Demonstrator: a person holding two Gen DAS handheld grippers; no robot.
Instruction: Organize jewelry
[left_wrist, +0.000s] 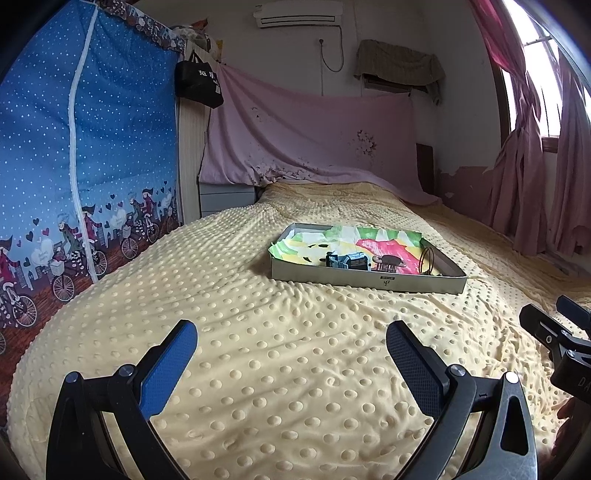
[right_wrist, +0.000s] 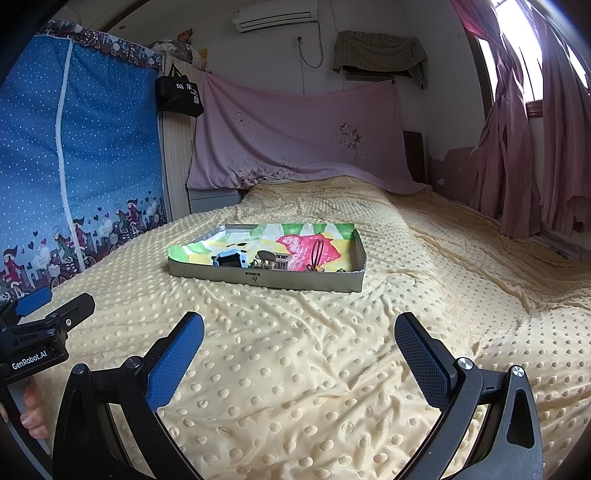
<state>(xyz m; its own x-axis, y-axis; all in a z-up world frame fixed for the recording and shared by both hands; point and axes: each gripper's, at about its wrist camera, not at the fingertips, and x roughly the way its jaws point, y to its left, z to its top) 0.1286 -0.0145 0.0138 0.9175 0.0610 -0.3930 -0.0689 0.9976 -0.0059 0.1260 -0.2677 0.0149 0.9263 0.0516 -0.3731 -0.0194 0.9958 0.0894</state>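
A shallow grey tray (left_wrist: 364, 283) (right_wrist: 266, 278) lined with a colourful cloth lies on the yellow dotted bedspread ahead of both grippers. Inside sit a small blue-grey watch-like piece (left_wrist: 349, 261) (right_wrist: 231, 259), a brown hair clip (left_wrist: 388, 261) (right_wrist: 271, 258) and thin round hoops or bands (left_wrist: 427, 260) (right_wrist: 317, 254). My left gripper (left_wrist: 291, 334) is open and empty, low over the bedspread, well short of the tray. My right gripper (right_wrist: 299, 328) is open and empty, also short of the tray. Each gripper shows at the edge of the other's view (left_wrist: 565, 325) (right_wrist: 40, 314).
The yellow bedspread (left_wrist: 258, 350) (right_wrist: 332, 350) covers the whole bed. A blue fabric wardrobe (left_wrist: 85, 147) (right_wrist: 74, 147) stands at the left. A pink sheet (left_wrist: 314, 136) hangs behind the bed. Pink curtains (left_wrist: 535, 166) (right_wrist: 524, 147) hang at the right.
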